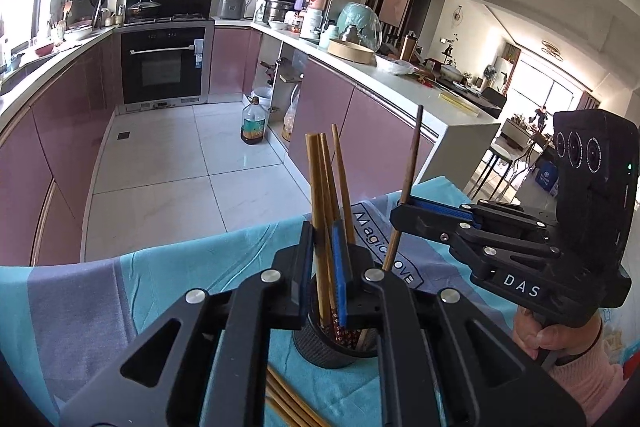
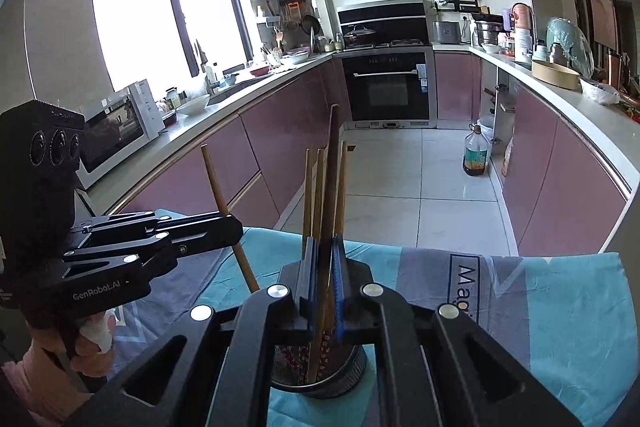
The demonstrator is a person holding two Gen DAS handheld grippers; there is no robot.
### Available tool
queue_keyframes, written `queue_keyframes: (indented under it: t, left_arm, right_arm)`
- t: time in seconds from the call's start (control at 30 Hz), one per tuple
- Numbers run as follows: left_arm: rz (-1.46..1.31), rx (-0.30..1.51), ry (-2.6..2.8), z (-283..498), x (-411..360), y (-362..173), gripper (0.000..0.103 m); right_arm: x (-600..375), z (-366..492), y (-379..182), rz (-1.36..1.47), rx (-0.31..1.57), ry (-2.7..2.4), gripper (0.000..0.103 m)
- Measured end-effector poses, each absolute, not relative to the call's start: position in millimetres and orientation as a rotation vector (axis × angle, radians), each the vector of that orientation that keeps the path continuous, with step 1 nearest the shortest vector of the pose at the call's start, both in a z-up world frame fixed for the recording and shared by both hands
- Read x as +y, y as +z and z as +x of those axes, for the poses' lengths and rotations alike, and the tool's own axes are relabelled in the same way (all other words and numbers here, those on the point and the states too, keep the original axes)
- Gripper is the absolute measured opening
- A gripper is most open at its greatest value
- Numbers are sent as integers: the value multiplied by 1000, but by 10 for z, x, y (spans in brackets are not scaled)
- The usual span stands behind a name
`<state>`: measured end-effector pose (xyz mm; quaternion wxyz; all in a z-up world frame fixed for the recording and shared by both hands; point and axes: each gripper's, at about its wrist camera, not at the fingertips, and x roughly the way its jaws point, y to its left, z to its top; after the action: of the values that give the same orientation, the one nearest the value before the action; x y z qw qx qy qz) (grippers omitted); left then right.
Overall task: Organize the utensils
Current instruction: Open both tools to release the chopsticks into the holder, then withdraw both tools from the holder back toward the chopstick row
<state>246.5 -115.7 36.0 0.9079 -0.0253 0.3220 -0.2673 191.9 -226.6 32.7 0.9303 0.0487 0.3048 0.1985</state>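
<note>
A person is lowering two chopsticks into the mesh holder (image 1: 334,345) on the blue cloth (image 1: 180,267), left gripper (image 1: 325,263) and right gripper (image 2: 323,281) each pinching one, needing release next.

Loose chopsticks (image 1: 288,403) cut off at bottom edge, holder (image 2: 320,375) base hidden behind tongs.

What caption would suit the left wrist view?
Two hand-held grippers, left and right, each lower a brown wooden chopstick into a dark mesh cup on a blue patterned cloth.
</note>
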Motion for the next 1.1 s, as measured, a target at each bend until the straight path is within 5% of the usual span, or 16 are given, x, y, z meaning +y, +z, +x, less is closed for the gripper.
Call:
queue_keyframes:
  t: [0.43, 0.73, 1.1]
  left_arm:
    - [-44, 640, -499, 2241, -982, 236, 31]
    - [-13, 581, -423, 1813, -705, 146, 48]
    - [-21, 726, -344, 1310, -291, -514, 56]
  right_arm:
    - [-2280, 1741, 276, 98, 612, 406, 8]
    - [-2114, 1244, 258, 58, 575, 534, 28]
    - [-1732, 1040, -564, 50, 813, 595, 31]
